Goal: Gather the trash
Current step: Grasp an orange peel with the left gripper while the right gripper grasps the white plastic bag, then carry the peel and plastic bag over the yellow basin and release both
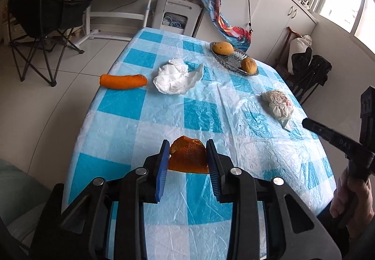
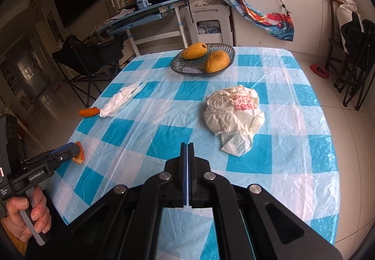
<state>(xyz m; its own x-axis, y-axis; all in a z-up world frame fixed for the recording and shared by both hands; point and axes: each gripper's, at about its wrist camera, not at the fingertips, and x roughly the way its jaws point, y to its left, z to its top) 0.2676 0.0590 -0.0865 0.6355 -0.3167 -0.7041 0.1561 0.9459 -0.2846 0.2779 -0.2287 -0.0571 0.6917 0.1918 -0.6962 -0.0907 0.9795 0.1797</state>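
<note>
Left gripper (image 1: 187, 154) is clamped on an orange peel (image 1: 187, 156) over the tabletop's near edge. Right gripper (image 2: 187, 149) is closed, nothing in it. Still lying around: one crumpled plastic bag (image 2: 234, 114), one white tissue wad (image 1: 175, 77), one carrot (image 1: 123, 81) lengthwise along the left edge, two mangoes (image 2: 194, 50) in the glass dish (image 2: 178, 67) at the far edge.

mangoes (image 2: 194, 50) in glass dish (image 2: 178, 67) — checked tablecloth (image 2: 164, 133), carrot (image 1: 123, 81)

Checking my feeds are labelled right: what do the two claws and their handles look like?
Both match: the left claw and the right claw have black angular frames, silver pivot bolts and blue pads on black fingers. White lettering marks each body's side; the handles are black pistol grips. No cables show.
</note>
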